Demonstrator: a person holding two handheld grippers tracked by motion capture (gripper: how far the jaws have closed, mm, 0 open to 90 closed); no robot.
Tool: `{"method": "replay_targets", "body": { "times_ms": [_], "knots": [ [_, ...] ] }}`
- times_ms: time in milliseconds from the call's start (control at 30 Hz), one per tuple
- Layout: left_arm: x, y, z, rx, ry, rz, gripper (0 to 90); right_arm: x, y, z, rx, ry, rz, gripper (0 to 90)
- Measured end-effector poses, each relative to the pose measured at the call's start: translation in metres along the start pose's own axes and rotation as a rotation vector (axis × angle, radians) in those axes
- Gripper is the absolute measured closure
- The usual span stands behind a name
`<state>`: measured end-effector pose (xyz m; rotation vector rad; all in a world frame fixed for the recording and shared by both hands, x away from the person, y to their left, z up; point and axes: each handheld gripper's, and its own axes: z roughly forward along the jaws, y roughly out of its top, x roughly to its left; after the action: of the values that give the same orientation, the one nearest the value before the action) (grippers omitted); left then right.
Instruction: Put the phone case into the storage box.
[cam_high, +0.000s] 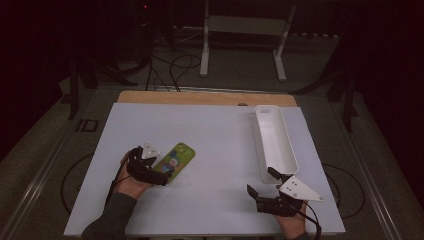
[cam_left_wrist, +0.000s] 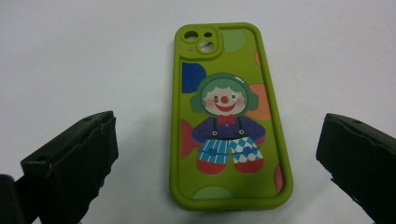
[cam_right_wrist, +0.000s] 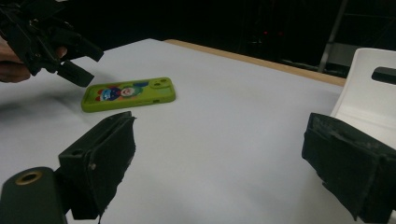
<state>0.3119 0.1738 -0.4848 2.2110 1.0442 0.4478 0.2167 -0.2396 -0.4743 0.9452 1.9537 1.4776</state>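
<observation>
Green phone case lies flat, clown side up, on the bench, left of centre. Left tongs spread wide astride its near end, likely lining up a grip. Right tongs spread, idle, beside white tray.

White table with a wood strip along its far edge at 12 o'clock. Green phone case lies flat at about 8 o'clock, clown print up, camera end pointing toward 1 o'clock. Long white tray lies at 3 o'clock, running near to far, well apart from the case.
</observation>
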Motion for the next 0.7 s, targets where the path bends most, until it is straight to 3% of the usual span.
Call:
{"method": "replay_targets", "body": {
  "times_ms": [700],
  "knots": [
    [-0.001, 0.000, 0.013, 0.024, -0.020, -0.006, 0.0, 0.000, 0.000, 0.000, 0.000, -0.004, 0.002, 9.1]
  ]
}}
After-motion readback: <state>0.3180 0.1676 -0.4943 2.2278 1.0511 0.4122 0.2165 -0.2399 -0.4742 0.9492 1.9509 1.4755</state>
